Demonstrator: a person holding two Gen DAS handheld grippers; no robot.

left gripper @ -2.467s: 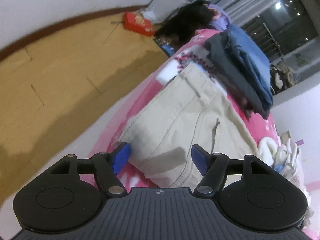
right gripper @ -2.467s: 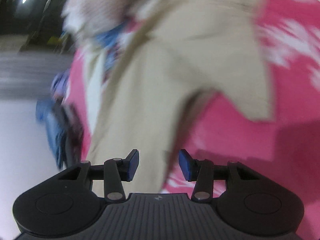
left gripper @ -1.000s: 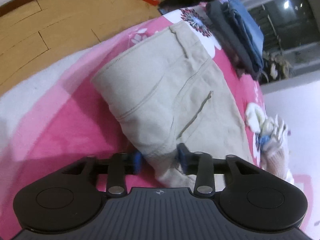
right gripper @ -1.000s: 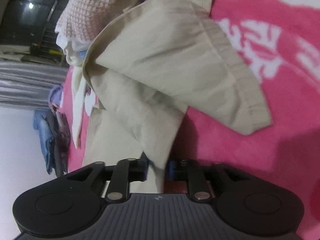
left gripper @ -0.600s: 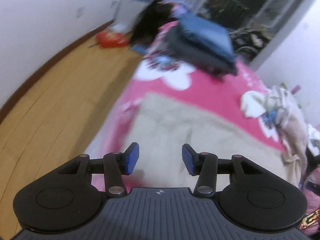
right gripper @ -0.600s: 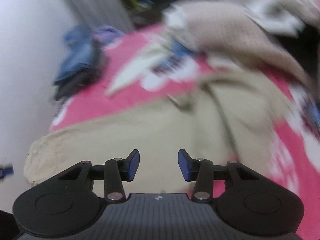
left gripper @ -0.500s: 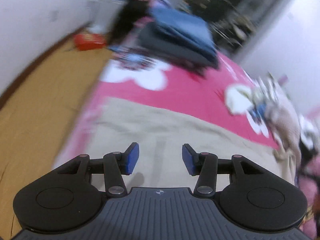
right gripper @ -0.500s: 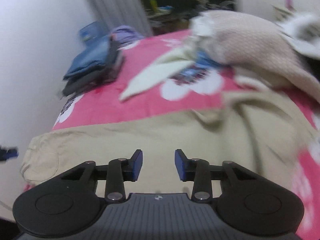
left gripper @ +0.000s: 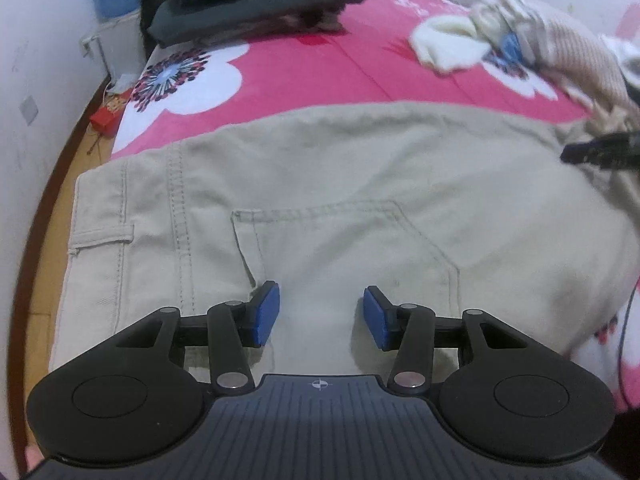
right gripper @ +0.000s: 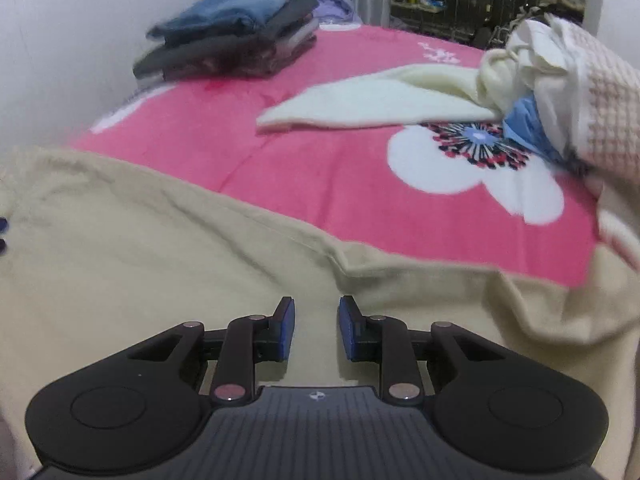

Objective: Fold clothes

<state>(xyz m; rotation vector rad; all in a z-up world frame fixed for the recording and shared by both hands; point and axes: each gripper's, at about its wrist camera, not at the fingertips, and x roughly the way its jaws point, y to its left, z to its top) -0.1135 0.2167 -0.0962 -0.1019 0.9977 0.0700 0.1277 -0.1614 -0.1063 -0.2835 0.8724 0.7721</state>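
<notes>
Flanking khaki trousers (left gripper: 328, 184): folded stack (left gripper: 256, 4), unfolded heap (right gripper: 552, 80)

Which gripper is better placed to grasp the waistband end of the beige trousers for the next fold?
Probably the left gripper: it hangs over the back pocket of the beige trousers, near the waistband. The right gripper is over the legs.

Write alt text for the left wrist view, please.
Beige trousers lie flat on a pink flowered blanket, back pocket up, under the open, empty left gripper. Folded dark clothes are stacked behind.
</notes>
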